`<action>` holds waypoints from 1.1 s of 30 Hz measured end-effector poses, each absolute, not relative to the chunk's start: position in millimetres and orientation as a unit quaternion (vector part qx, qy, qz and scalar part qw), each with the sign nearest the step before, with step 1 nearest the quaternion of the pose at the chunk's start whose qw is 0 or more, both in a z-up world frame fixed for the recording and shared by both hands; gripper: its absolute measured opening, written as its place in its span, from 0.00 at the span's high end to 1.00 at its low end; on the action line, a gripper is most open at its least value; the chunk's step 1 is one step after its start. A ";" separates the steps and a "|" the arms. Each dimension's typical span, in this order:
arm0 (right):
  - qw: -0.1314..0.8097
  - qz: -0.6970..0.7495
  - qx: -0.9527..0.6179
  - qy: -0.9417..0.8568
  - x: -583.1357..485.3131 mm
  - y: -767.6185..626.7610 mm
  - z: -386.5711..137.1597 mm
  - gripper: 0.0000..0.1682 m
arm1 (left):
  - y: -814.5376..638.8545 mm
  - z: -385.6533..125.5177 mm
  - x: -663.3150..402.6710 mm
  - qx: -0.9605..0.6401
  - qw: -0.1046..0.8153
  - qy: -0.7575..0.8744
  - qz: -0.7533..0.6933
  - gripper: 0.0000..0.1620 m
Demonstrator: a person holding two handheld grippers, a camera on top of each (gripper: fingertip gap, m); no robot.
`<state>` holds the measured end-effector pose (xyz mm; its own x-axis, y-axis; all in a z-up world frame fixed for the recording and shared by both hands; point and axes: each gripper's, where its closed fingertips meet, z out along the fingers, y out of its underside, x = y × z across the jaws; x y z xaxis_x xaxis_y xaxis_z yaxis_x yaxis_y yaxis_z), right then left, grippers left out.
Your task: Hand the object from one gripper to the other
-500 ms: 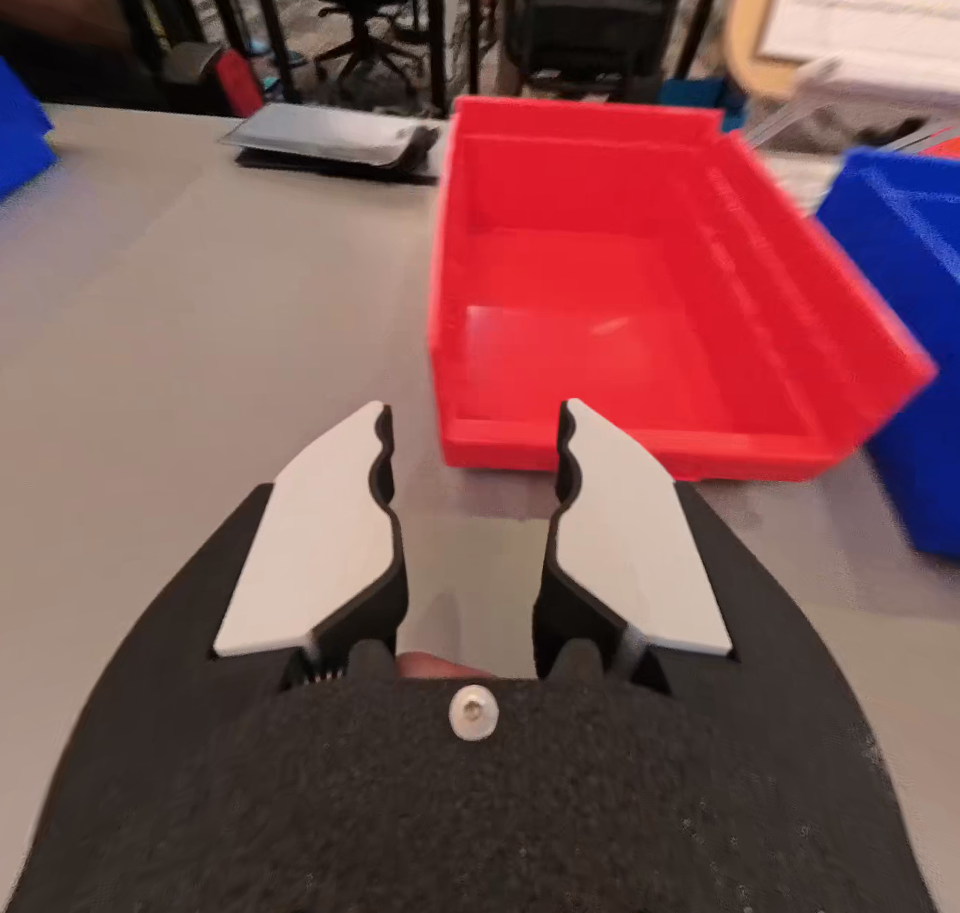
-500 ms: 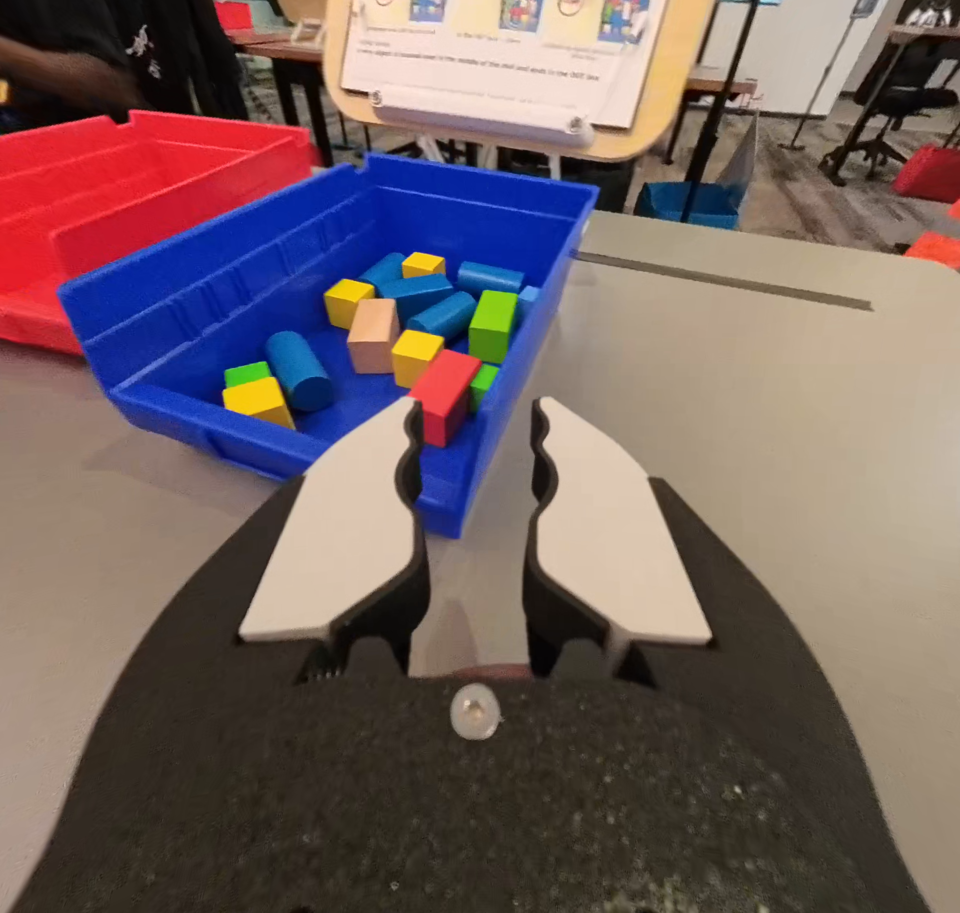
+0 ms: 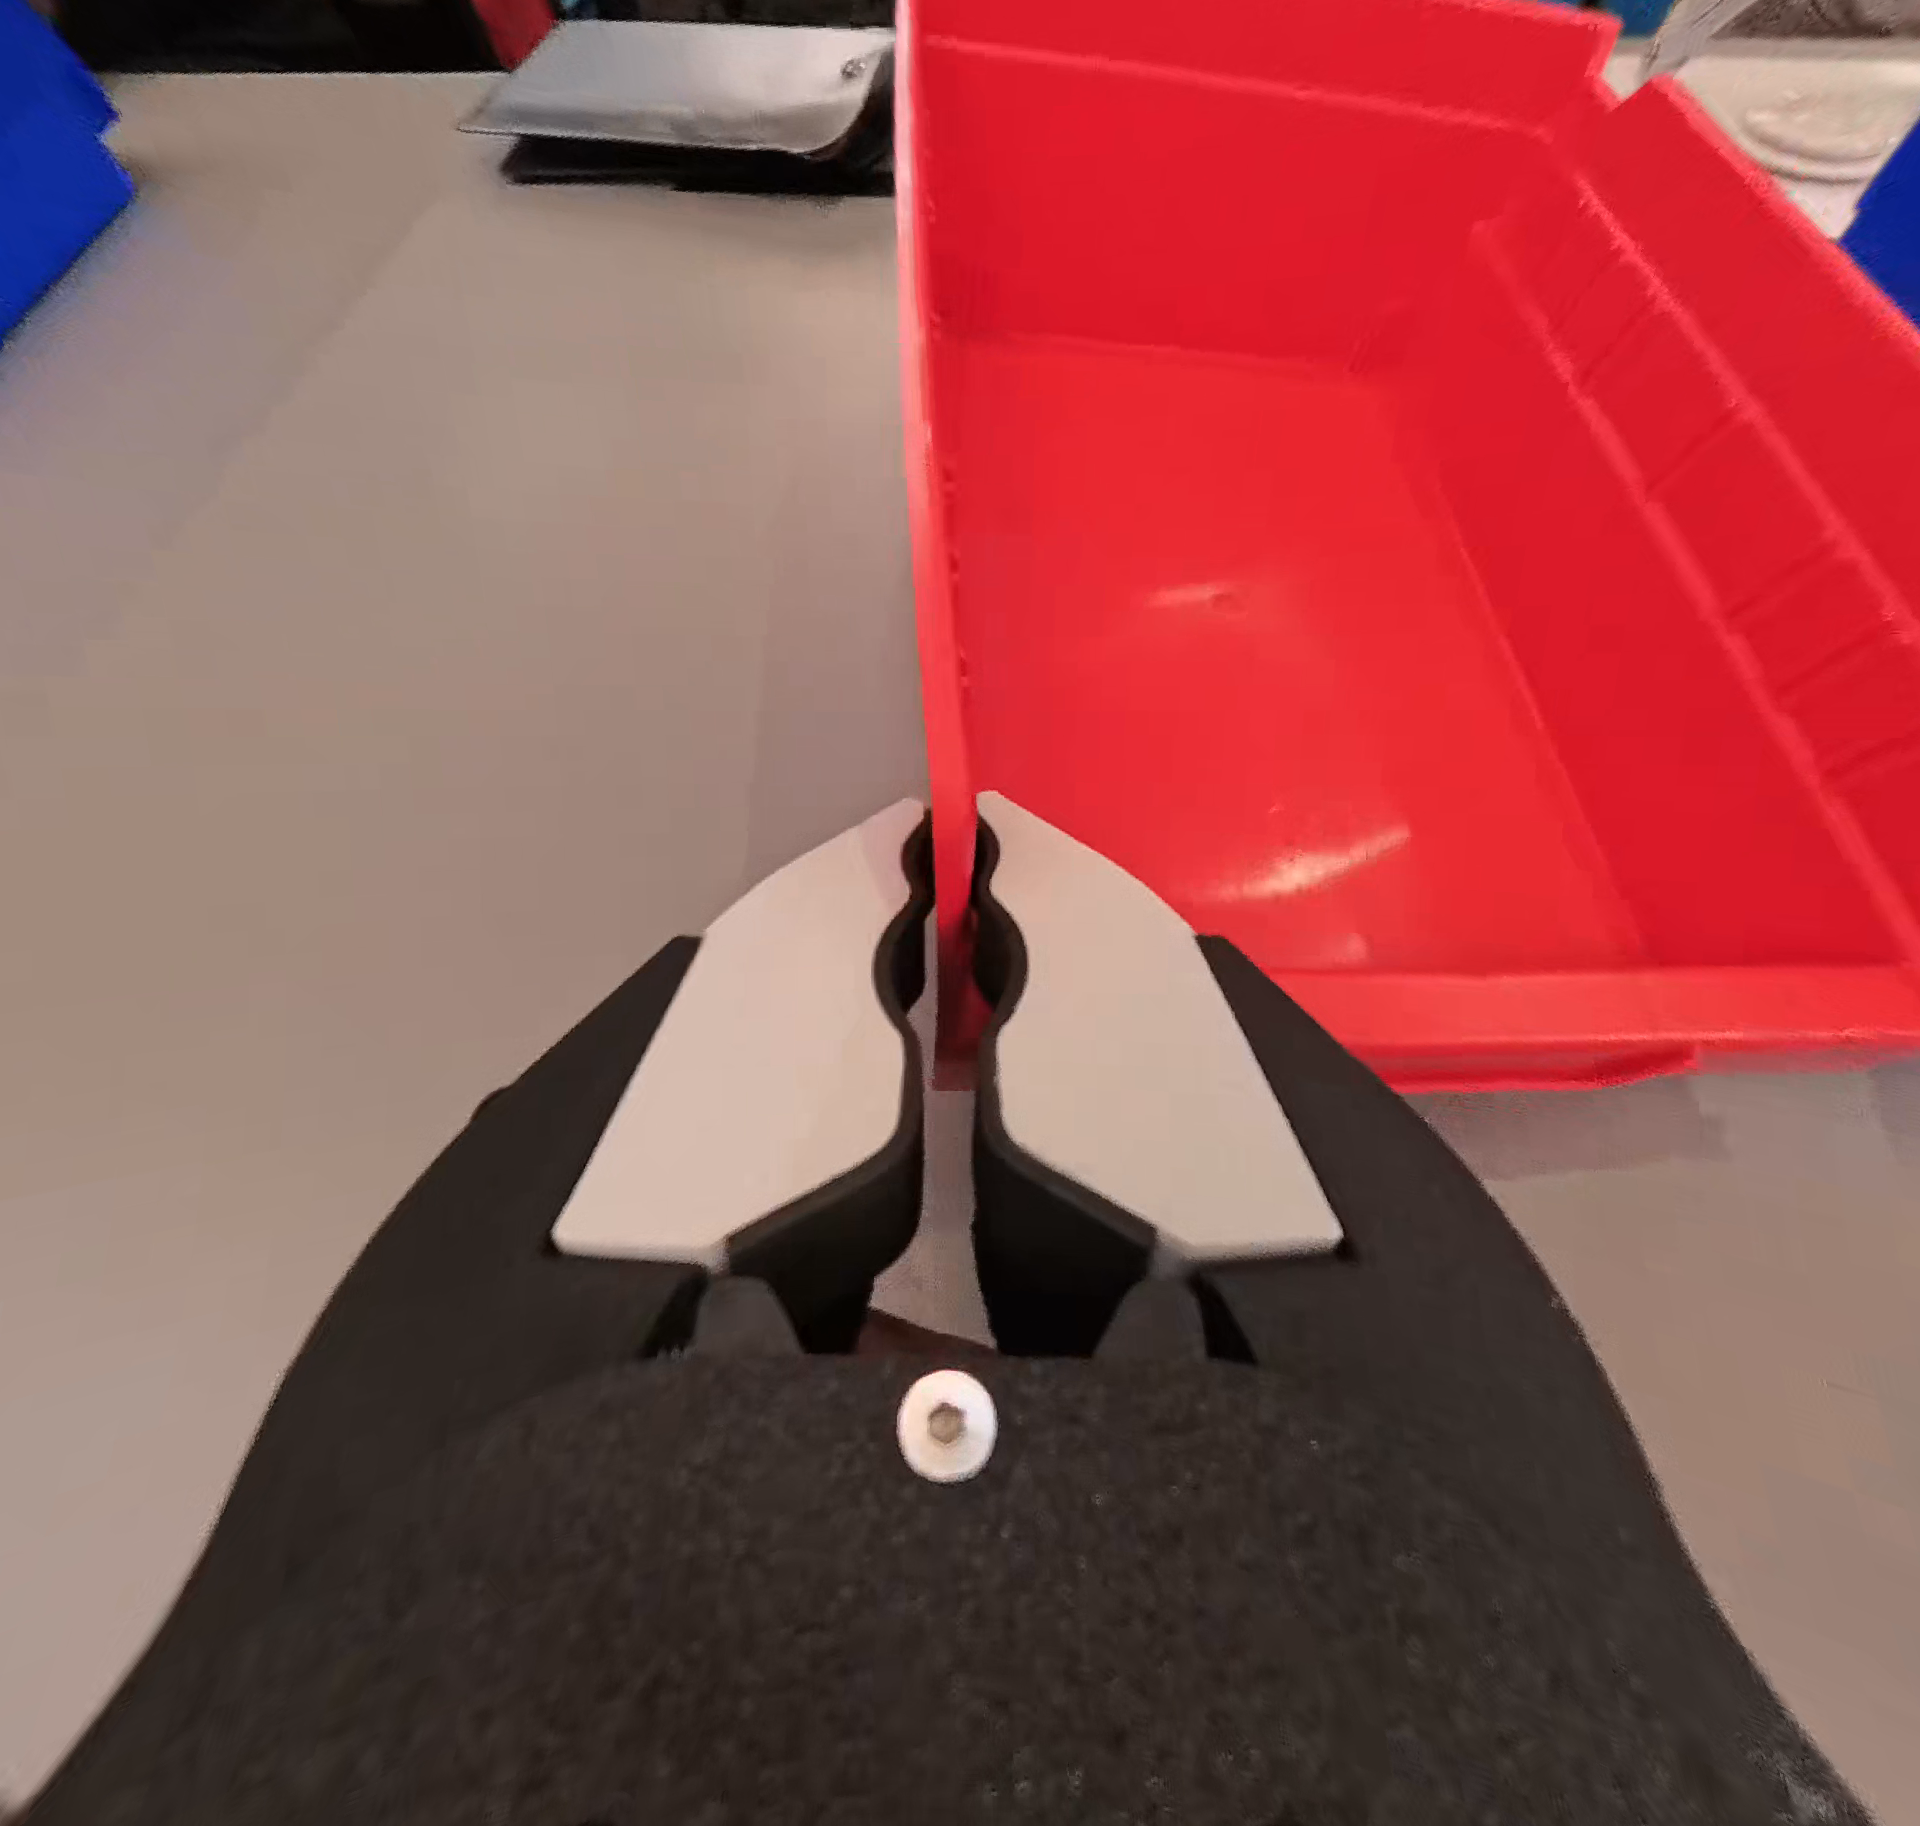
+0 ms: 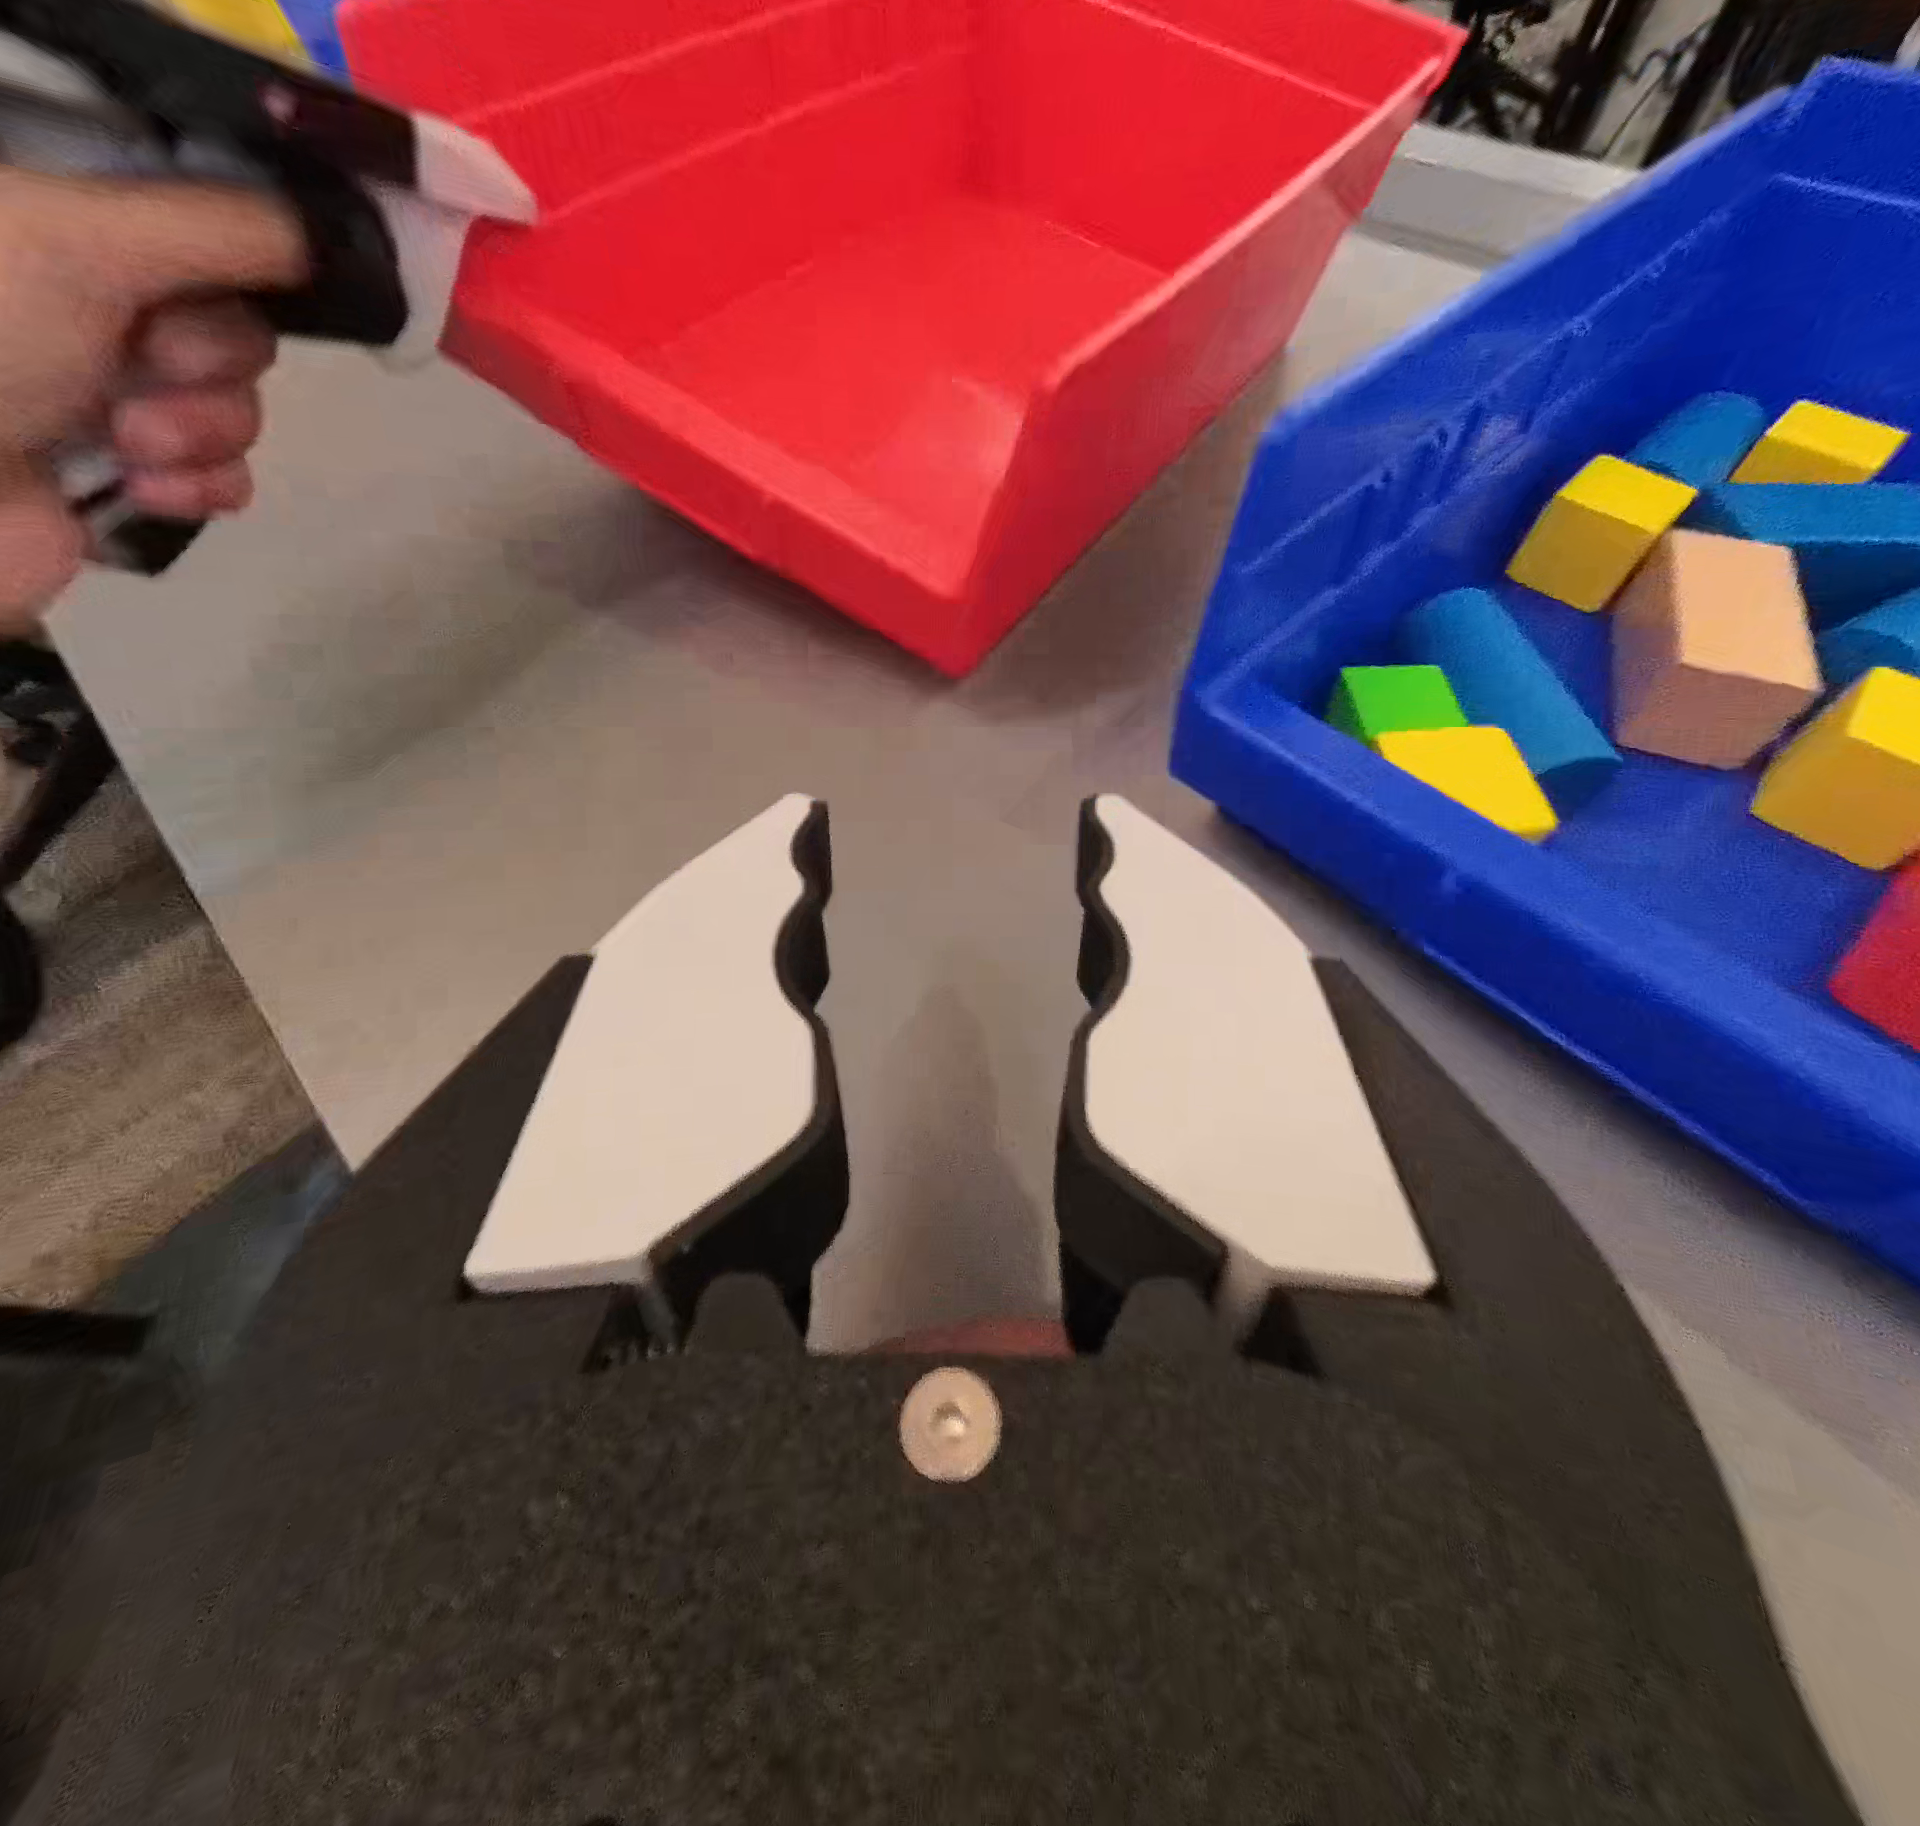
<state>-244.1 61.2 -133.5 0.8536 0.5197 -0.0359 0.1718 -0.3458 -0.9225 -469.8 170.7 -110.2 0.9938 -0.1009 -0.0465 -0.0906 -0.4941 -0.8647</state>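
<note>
An empty red bin [image 3: 1195, 218] stands on the grey table. My left gripper [image 3: 951, 820] is shut on the bin's left wall near the front corner; the thin wall runs between the pads. In the right wrist view the red bin [image 4: 883, 322] looks slightly tilted, and the left gripper [image 4: 468, 187] grips its rim at the upper left, held by a hand [image 4: 135, 342]. My right gripper [image 4: 954, 820] is open and empty above the table, in front of the red bin and apart from it.
A blue bin [image 4: 1455, 488] with several coloured wooden blocks, among them a beige block [image 4: 1714, 644], stands right of the red bin. A flat grey-black case [image 3: 686, 103] lies at the table's far side. Another blue bin [image 3: 42, 197] shows far left. The table edge [image 4: 197, 903] runs left of my right gripper.
My left gripper moved forward and closed on the red bin's left wall. My right gripper swung left, away from the blue bin, to face the red bin, with its jaws a little wider.
</note>
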 end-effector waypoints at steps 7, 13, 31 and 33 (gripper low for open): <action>0.466 0.165 -0.861 -0.117 -285.3 87.5 -146.0 0.87 | 77.7 -113.1 -467.9 -0.857 0.515 0.022 -0.017 0.98; 0.538 0.123 -0.827 -0.103 -265.5 65.7 -88.5 0.96 | 39.7 -31.7 -446.8 -0.776 0.629 0.044 0.034 0.98; 0.644 -0.113 -0.752 0.078 149.7 -18.0 140.1 0.98 | 45.0 130.8 -21.5 -0.646 0.706 0.255 -0.139 0.97; 0.594 -0.145 -0.787 0.081 202.1 -19.3 101.4 0.98 | 51.4 81.0 32.1 -0.673 0.673 0.256 -0.168 0.97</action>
